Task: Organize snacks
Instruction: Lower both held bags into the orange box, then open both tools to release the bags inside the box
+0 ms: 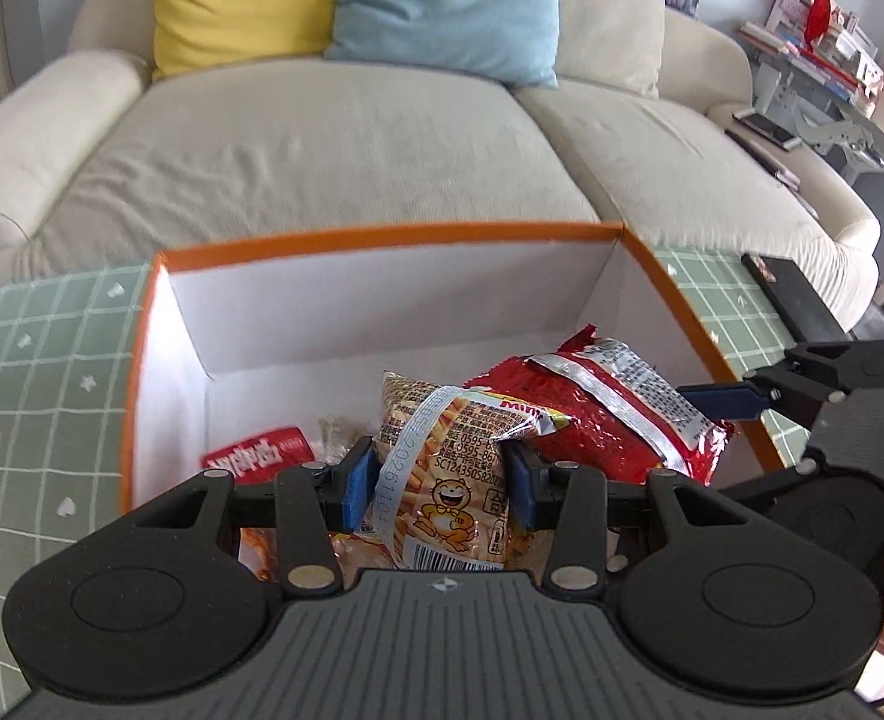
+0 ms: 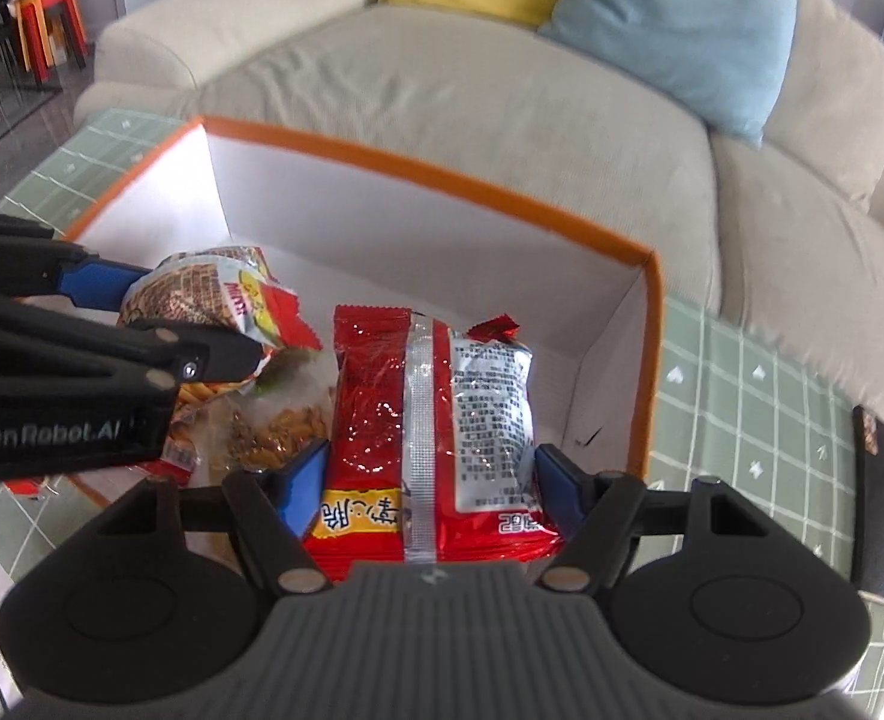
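Note:
My left gripper [image 1: 439,489] is shut on a brown-and-orange packet of stick snacks [image 1: 442,462] with a cartoon cat on it. The packet hangs inside the white box with the orange rim [image 1: 382,237]. My right gripper [image 2: 430,483] is shut on a red foil packet [image 2: 424,414], held over the box's right half [image 2: 442,174]. The red packet [image 1: 610,408] lies just right of the brown one. From the right wrist view the left gripper [image 2: 190,318] comes in from the left, pinching the brown packet [image 2: 202,282].
More snacks lie on the box floor: a red packet [image 1: 262,456] and a clear bag of nuts [image 2: 280,420]. The box stands on a green gridded tablecloth [image 1: 40,390]. A black flat object [image 2: 883,492] lies right of the box. A beige sofa [image 1: 322,150] with cushions is behind.

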The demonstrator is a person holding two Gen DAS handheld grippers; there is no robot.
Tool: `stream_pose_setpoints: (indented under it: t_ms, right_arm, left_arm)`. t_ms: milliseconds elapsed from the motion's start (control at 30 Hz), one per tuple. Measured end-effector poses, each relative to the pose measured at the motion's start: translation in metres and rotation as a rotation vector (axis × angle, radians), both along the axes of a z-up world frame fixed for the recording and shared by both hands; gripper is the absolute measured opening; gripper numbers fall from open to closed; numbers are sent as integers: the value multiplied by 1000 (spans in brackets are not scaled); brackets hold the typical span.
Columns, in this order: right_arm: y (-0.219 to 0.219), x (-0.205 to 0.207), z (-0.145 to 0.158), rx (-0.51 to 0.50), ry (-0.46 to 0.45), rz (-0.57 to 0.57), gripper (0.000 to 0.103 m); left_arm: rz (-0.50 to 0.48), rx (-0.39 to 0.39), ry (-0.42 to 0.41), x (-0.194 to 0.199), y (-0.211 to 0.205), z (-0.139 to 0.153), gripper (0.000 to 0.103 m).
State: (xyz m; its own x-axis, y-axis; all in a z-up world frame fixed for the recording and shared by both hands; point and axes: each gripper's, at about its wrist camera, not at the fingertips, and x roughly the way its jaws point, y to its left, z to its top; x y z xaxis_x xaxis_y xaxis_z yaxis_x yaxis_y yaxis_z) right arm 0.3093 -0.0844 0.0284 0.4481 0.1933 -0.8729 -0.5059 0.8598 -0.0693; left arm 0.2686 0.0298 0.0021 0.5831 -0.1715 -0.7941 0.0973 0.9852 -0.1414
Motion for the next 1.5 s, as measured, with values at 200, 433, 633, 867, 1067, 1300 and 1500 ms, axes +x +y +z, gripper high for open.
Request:
stream_pose_setpoints:
  t_ms: [200,433,633,867,1067,1300,1500]
  right_arm:
    - [9,15,-17,-41,60,6,70]
    - [21,21,-27,-150,66,44,70]
    - [25,23,-34,-210,64,62,71]
    - [34,25,-40,-237,62,94,71]
    - [31,27,-41,-219,67,73,72]
    - [31,24,-42,-222,50,77,76]
    - [27,19,-34,-218,28,63,84]
  left_arm:
    - [-6,19,45,9,-3,-13,51]
    - [18,35,87,22,-4,-22,51]
    - [16,55,135,30,-4,-34,52]
    - [12,100,166,35,-12,-38,54]
    - [32,83,162,33,-9,-41,62]
    - [40,56,147,27,-1,-41,72]
    - [50,45,109,20,1,-30,83]
